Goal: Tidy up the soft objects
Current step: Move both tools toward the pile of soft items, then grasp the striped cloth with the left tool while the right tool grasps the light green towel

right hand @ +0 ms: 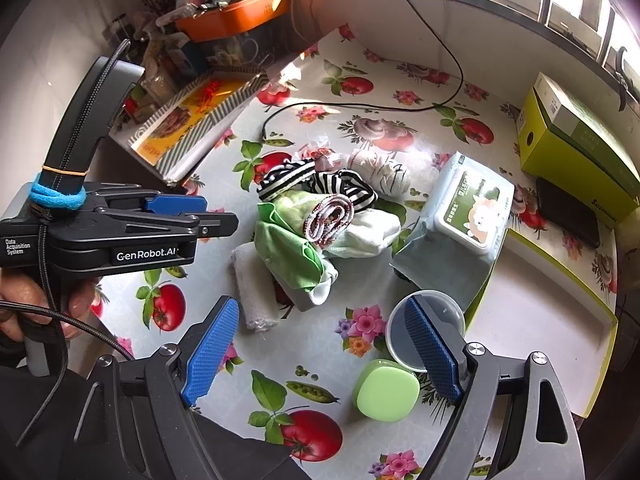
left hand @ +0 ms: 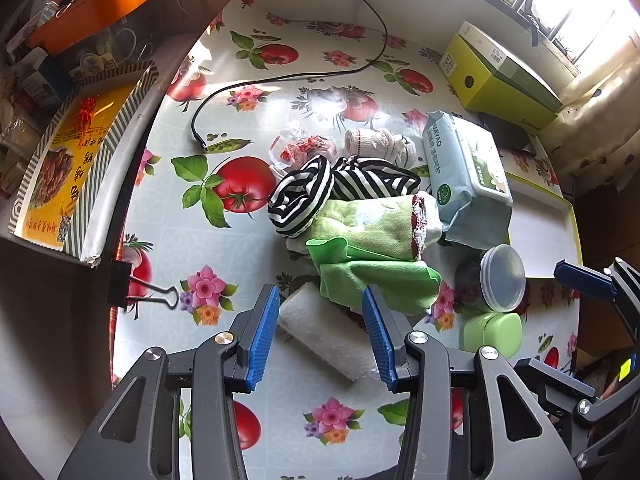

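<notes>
A heap of soft things lies mid-table: a black-and-white striped cloth (left hand: 320, 188) (right hand: 320, 182), green cloths (left hand: 372, 256) (right hand: 288, 240), a rolled towel with red trim (right hand: 330, 218), a white rolled cloth (left hand: 328, 332) (right hand: 252, 288) and pale socks (left hand: 380, 142) (right hand: 380, 170). My left gripper (left hand: 320, 332) is open, its blue pads either side of the white roll, above it. My right gripper (right hand: 320, 352) is open over bare tablecloth, near the round container. In the right wrist view the left gripper (right hand: 176, 216) shows from the side, held by a hand.
A wet-wipes pack (left hand: 466, 172) (right hand: 468, 208), a round lidded container (left hand: 500, 276) (right hand: 424, 328) and a green case (left hand: 492, 332) (right hand: 386, 390) sit right of the heap. A white tray with a yellow-green rim (right hand: 540, 304), a yellow-green box (right hand: 576, 152), a cable (left hand: 280, 78) and a binder clip (left hand: 140, 288) are around.
</notes>
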Motion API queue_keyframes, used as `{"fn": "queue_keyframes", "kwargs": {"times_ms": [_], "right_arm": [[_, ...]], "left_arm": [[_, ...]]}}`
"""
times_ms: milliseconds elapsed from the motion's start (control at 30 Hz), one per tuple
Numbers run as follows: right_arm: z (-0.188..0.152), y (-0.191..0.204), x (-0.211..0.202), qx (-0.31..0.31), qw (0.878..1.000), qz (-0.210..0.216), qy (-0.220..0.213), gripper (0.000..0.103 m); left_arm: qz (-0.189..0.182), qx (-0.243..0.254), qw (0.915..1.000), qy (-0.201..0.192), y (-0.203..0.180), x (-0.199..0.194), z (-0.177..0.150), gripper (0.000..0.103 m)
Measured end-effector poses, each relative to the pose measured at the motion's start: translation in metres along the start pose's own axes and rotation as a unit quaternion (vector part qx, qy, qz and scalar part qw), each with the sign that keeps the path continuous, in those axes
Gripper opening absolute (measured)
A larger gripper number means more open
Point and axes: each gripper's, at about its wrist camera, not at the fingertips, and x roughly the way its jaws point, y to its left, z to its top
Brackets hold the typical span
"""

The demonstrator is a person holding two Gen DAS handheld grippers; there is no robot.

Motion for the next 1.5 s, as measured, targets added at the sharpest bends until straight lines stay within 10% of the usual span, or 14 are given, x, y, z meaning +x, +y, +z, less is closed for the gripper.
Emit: {"fn": "queue_keyframes", "kwargs": {"times_ms": [1500], "right_arm": [[0.033,-0.016,0.024,0.048,0.997,0.054,0.011,0.086]], "left_arm": [[-0.015,-0.017,0.9997,0.005,0.029,0.037,0.054,0.045]]}}
